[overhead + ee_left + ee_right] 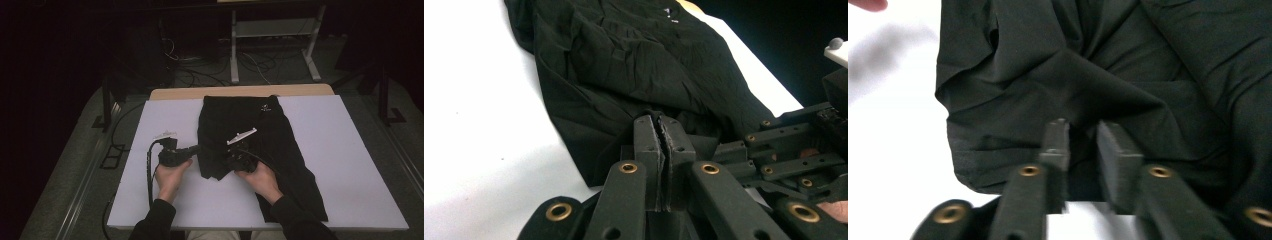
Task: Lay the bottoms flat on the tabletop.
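We're looking down on a black garment [250, 140] spread over the white desk [350, 165], running from the far edge toward the near right corner, its near left part bunched into folds. A small pale logo [265, 107] sits near its far end.

Our left tool [196, 149] comes in level from the left and meets the garment's left edge. In the left gripper view its jaws are pressed together, a pinch of dark cloth [659, 117] caught right at the tips. The left hand [172, 172] grips the tool's body, with the cable [150, 175] looping down beside it.

Our right tool [232, 160] sits on the crumpled near hem, just beside the left one, held by the right hand [262, 177]. In the right gripper view a raised ridge of fabric [1083, 95] lies between the jaws, a narrow gap remaining there; whether the pads press the cloth we can't tell.
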`<state>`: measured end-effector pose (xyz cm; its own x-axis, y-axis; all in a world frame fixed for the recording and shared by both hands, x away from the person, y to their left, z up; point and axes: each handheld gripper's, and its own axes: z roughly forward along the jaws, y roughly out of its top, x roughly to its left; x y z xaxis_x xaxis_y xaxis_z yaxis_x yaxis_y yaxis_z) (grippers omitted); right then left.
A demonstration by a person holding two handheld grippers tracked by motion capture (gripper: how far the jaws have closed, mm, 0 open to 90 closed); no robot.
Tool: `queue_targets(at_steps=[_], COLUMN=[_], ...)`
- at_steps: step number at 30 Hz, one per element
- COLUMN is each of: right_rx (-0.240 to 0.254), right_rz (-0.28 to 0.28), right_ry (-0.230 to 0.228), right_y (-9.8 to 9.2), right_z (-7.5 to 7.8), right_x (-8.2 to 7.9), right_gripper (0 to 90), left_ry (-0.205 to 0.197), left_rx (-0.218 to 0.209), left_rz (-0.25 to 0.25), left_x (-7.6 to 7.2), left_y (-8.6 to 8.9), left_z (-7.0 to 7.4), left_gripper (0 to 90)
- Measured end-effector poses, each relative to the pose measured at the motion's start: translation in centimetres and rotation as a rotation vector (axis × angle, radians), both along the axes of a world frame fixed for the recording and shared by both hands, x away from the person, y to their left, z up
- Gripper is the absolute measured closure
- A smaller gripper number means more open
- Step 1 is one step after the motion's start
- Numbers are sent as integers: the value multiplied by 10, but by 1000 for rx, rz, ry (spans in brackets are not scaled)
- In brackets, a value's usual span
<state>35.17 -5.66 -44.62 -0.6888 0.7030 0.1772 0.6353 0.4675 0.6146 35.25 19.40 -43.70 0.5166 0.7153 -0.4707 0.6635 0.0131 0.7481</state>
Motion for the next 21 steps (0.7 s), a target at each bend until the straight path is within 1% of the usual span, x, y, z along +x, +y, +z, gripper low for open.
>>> queue_targets(at_steps=[1, 2, 4, 8, 9, 12, 16, 17, 19, 20, 21], right_rx=[-7, -3, 12, 46, 63, 124, 176, 184, 222, 238, 244], right_rz=[6, 9, 10, 11, 6, -13, -41, -49, -68, -79, -84], right_ry=[-4, 4, 25, 70, 81, 88, 99, 104, 116, 121, 121], right_y=[1, 1, -1, -9, -12, -24, -40, -45, -54, -58, -61], right_z=[0, 0, -1, 1, 3, 11, 19, 21, 23, 24, 25], right_x=[0, 0, 2, 7, 8, 13, 20, 22, 27, 29, 31], right_gripper=[833, 856, 875, 883, 884, 886, 885, 885, 885, 886, 886], left_ry=[1, 2, 2, 3, 1, -10, -36, -38, -42, -39, -33], left_rx=[2, 4, 4, -8, -11, -13, -23, -23, -29, -32, -35], left_rz=[-1, -1, -3, -8, -9, -19, -25, -25, -20, -17, -19], left_x=[0, 0, 0, 1, 1, 3, 7, 9, 11, 12, 12], left_y=[0, 0, 1, 2, 2, -1, -5, -5, -5, -5, -5], left_z=[0, 0, 0, 1, 2, 7, 13, 13, 12, 12, 10], left_gripper=[866, 865, 864, 857, 855, 834, 777, 754, 724, 700, 681])
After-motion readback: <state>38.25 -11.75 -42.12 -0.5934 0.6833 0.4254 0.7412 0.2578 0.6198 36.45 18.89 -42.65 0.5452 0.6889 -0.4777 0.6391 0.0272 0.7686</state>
